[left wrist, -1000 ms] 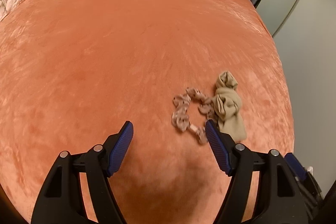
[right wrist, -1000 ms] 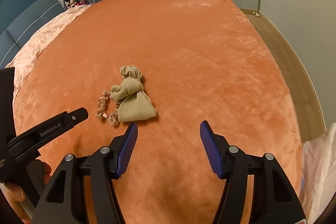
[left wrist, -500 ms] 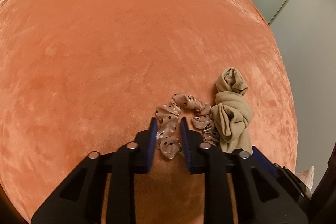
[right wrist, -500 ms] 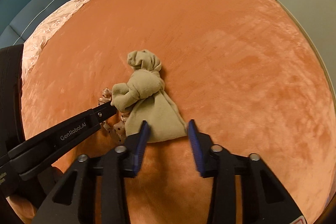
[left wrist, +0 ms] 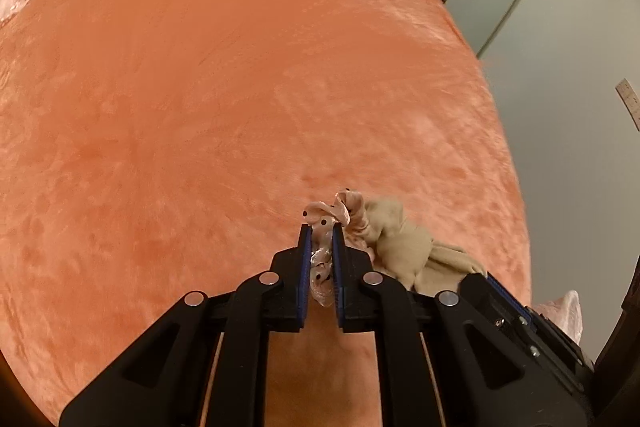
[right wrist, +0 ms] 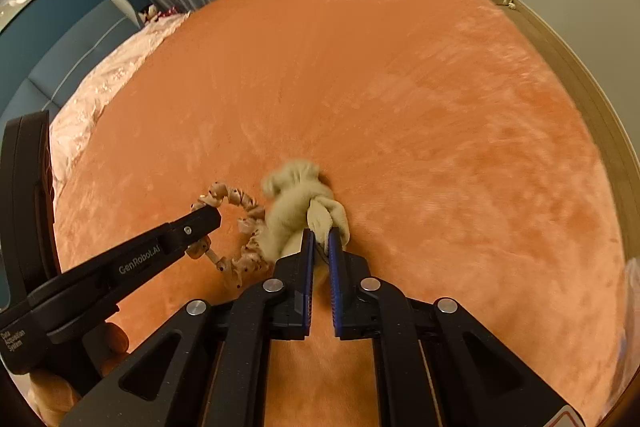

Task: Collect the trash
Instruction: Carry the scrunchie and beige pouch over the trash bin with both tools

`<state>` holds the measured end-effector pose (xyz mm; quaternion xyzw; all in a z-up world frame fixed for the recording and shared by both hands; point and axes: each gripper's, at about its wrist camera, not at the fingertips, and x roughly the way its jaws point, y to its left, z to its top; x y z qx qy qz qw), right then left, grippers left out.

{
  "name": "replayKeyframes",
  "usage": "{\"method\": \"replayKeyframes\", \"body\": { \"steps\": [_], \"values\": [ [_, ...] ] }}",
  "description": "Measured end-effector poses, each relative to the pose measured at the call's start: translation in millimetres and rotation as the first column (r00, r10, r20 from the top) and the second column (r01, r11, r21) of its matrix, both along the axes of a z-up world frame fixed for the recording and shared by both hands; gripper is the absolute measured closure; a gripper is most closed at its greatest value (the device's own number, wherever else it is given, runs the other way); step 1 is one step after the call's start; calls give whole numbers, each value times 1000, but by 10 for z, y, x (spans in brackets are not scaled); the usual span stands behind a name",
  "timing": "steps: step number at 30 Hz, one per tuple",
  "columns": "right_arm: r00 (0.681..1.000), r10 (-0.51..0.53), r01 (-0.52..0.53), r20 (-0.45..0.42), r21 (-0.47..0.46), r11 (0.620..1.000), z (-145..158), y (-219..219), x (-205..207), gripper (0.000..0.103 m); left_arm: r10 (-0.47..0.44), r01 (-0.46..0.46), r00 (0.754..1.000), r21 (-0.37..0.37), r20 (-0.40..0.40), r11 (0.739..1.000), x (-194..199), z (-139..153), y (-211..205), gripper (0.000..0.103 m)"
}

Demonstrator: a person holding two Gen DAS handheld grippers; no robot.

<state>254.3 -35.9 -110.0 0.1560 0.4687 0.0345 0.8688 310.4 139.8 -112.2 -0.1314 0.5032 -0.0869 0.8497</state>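
Orange velvet covers the bed (left wrist: 240, 87), and both pieces of trash lie together toward its near right edge. The left gripper (left wrist: 319, 231) is pinching the spotted pink scrunchie (left wrist: 322, 263) between its blue pads, with the loose part of the loop bunched beyond the tips. The right gripper (right wrist: 319, 237) is clamped on the near end of the knotted beige stocking (right wrist: 296, 203), whose knot sits just past the fingertips. In the right wrist view the scrunchie (right wrist: 236, 227) touches the stocking along one side, so lifting one could drag or snag the other, and I judge that the likeliest trouble. The right grip holds only a thin fold of soft cloth, which could slip out under the weight of the knot. The scrunchie is slick and stretchy and could slide free if pulled sideways. Motion blur smears the stocking's far end, so its shape there is unclear. Whether either item has left the cover cannot be told. No bin or bag is plainly visible; a pale something at the right border is cut off.
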Motion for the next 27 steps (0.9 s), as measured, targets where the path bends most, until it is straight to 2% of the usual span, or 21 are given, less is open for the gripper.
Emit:
{"method": "replayKeyframes", "body": {
  "steps": [6, 16, 22, 27],
  "values": [
    [995, -55, 56, 81, -10, 998, 478, -334, -410, 96, -54, 54, 996, -7, 67, 999, -419, 480, -328, 94],
    [960, -171, 182, 221, -27, 983, 1243, -1170, -1277, 96, -185, 187, 969, 4, 161, 982, -1172, 1129, -1247, 94],
    [928, -257, 275, 268, -31, 961, 1487, -1743, -1766, 96, -284, 288, 941, 8, 183, 958, -1547, 1317, -1946, 93],
    [900, -331, 354, 282, -33, 934, 1551, -2239, -2155, 96, -369, 372, 910, 17, 188, 928, -1845, 1387, -2521, 93]
  ]
}}
